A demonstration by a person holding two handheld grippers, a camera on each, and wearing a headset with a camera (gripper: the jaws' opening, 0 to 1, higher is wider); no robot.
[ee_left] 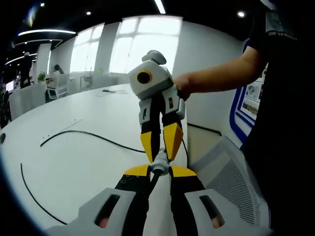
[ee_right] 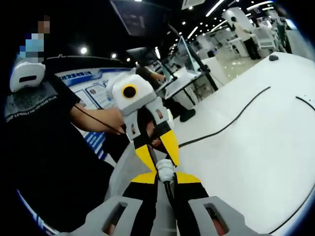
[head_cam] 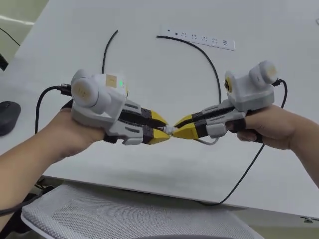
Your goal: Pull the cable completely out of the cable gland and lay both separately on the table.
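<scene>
table (head_cam: 149,74) white, spread before me | power strip (head_cam: 197,38) flat at its far side | loose black cord (head_cam: 105,50) left of the strip | dark mouse (head_cam: 7,117) at my far left | grey mesh chair (head_cam: 99,216) below the near edge

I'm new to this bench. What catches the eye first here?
The left gripper and right gripper meet tip to tip above the white table, jaws closed on a small white fitting between them. Beyond, a black cord curves from a power strip at the table's far side.
</scene>
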